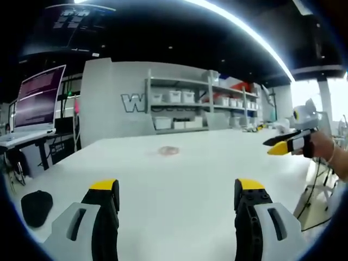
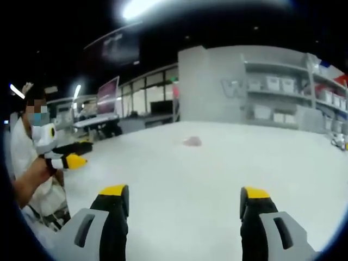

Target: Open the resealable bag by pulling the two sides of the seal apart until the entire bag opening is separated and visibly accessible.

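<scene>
Left tool (image 1: 178,197): jaws spread wide apart with nothing between them, yellow tips above the near part of the desk, pointed toward the bag.
Right tool (image 2: 185,202): jaws likewise wide apart and empty, over the near part of the desk, with the bag ahead of them and slightly to the side.
Desk (image 1: 179,179): broad white top, bare around the bag; it runs from the tool jaws to the far edge in both views.
Dark object (image 1: 36,207): a black rounded thing lies on the desk at its near left corner in the left gripper view, well apart from the bag; what it is cannot be told.
Other tool in each view: in the left gripper view the right tool shows at the desk's right edge, held in a hand (image 1: 326,145); in the right gripper view the left tool shows at the desk's left edge, held by a person in a white top (image 2: 30,163).
Bag (image 1: 168,150): small, pinkish and see-through, lying flat near the middle of the desk, well apart from both tools and untouched; too small and blurred to tell whether its seal is closed.
Monitor (image 1: 38,98): beyond the desk's left side, lit, on a separate stand.
Shelves (image 1: 179,106): beyond the desk's far edge, against a grey wall, carrying white bins.
</scene>
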`<state>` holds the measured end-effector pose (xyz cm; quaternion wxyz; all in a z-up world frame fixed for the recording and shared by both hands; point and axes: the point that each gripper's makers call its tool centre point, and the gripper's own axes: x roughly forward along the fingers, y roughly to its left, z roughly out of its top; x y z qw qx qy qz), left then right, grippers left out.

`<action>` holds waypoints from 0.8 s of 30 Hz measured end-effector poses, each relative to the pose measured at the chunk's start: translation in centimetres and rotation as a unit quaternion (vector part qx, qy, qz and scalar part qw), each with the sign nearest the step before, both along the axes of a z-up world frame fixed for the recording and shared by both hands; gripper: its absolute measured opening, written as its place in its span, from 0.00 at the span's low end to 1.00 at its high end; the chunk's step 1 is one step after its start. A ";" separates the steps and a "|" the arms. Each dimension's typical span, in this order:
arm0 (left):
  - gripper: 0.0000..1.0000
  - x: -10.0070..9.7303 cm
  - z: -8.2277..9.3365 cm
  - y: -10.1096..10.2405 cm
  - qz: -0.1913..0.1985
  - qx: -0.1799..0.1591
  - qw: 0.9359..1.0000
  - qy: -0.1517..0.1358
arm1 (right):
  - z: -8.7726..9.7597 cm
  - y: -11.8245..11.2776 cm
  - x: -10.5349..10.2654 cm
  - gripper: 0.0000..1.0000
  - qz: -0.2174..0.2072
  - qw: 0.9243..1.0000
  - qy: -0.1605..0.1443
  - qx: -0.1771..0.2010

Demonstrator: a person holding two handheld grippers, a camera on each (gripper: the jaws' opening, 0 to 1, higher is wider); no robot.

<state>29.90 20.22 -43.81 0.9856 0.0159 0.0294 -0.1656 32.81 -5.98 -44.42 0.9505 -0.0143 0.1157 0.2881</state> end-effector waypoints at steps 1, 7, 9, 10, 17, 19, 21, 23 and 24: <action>0.85 0.0 0.0 0.0 0.000 0.000 1.000 0.000 | 0.0 0.0 0.0 0.85 0.000 1.000 0.000 0.000; 0.85 0.0 0.2 0.0 0.001 0.001 1.000 -0.001 | -0.1 0.1 0.1 0.85 -0.002 1.000 0.001 0.003; 0.85 0.0 0.2 0.0 0.001 0.002 1.000 -0.001 | -0.1 0.1 0.2 0.84 -0.002 1.000 0.001 0.003; 0.85 0.0 0.2 0.0 0.000 0.002 1.000 -0.001 | -0.1 0.1 0.3 0.84 -0.002 1.000 0.001 0.003; 0.85 0.0 0.1 0.0 0.000 0.001 1.000 0.000 | -0.4 0.4 0.7 0.84 -0.001 1.000 0.005 0.004; 0.85 0.0 0.1 0.1 0.000 0.002 1.000 0.000 | -0.4 0.5 0.8 0.84 -0.001 1.000 0.006 0.005; 0.85 0.0 0.1 0.1 0.001 0.001 1.000 -0.001 | -0.4 0.6 0.8 0.84 0.000 1.000 0.006 0.005; 0.85 -0.1 0.1 0.2 0.001 0.001 1.000 -0.001 | -0.4 0.9 0.9 0.84 0.002 1.000 0.006 0.004; 0.85 -0.1 0.2 0.2 0.001 0.001 1.000 -0.001 | -0.4 0.9 0.9 0.84 0.003 1.000 0.005 0.003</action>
